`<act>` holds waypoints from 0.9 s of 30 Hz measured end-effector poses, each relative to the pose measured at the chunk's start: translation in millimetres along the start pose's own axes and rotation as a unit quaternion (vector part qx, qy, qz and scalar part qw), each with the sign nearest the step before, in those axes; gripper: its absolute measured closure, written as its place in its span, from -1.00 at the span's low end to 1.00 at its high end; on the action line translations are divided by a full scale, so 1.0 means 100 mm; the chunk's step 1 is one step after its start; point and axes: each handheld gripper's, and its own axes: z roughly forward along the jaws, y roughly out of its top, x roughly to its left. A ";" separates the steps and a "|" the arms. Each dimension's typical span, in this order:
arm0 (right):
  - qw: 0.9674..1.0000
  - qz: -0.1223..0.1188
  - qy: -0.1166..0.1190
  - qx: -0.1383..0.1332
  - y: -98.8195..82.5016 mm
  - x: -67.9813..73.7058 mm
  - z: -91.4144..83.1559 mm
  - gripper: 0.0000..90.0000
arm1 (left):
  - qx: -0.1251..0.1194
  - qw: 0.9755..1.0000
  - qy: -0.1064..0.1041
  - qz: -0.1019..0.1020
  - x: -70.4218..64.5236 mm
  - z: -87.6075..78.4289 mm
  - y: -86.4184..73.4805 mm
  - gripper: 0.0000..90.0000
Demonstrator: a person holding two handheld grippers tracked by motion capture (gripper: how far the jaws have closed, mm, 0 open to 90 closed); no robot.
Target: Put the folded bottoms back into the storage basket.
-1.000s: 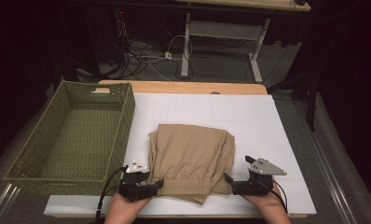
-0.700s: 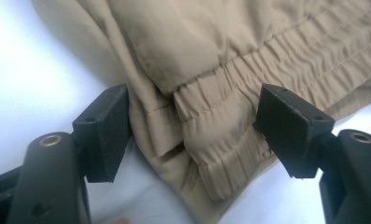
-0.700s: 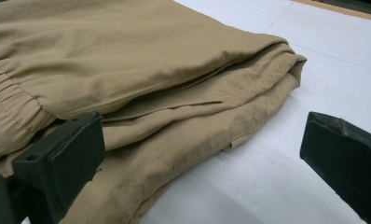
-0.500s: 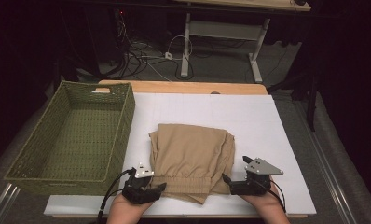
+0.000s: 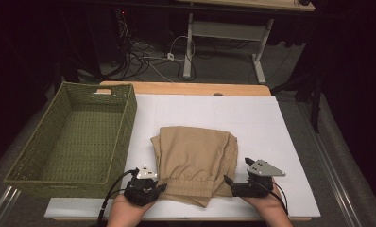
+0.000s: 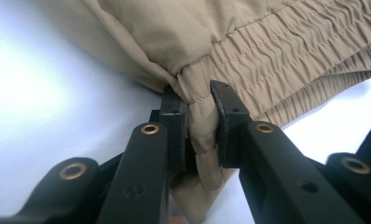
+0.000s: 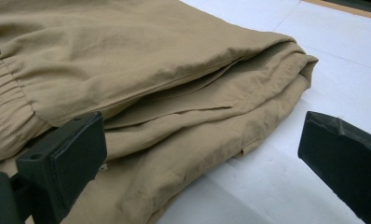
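Currently your left claw (image 6: 195, 116) pinches a bunched fold of the folded tan trousers (image 5: 194, 163) at the waistband corner nearest you; its jaws have just been closing, with cloth between the pads. Your right claw (image 7: 202, 158) stands spread at the opposite near corner of the trousers, one jaw resting against the stacked layers and the other over bare desk (image 5: 271, 123); it grips nothing.

Risks from this state:
- A lift now would likely raise one corner only. The fold would open and the layers slide apart.
- The left pinch appears to take the outer layers only. Lower layers may stay on the desk.
- Closing the right claw where it stands may catch one edge layer, or none, because the far jaw sits clear of the cloth.

Condition of the trousers: they lie folded into a compact, roughly square stack, well apart from the far edge of the desk and just right of the green wicker basket (image 5: 77, 137). The gathered elastic waistband (image 6: 286, 51) faces you. The fabric is thin, matte and lightly creased, with the side edges stacked unevenly.
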 end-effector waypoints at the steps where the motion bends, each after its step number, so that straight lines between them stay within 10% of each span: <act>1: 1.000 0.001 -0.001 -0.001 0.01 -0.01 -0.01 -0.95 | 0.004 1.000 0.002 0.003 0.00 -0.01 0.01 0.68; 7: 1.000 0.009 -0.003 -0.017 0.03 -0.06 -0.08 -0.95 | 0.052 0.997 0.036 0.033 -0.09 -0.05 0.20 0.67; 14: 0.999 0.018 0.001 -0.037 0.04 -0.12 -0.11 -0.94 | 0.114 0.993 0.036 0.014 -0.09 -0.15 0.40 0.67; 27: 0.999 0.019 0.010 -0.026 0.04 -0.07 -0.06 -0.94 | 0.169 0.984 0.055 0.019 -0.09 -0.36 0.24 0.67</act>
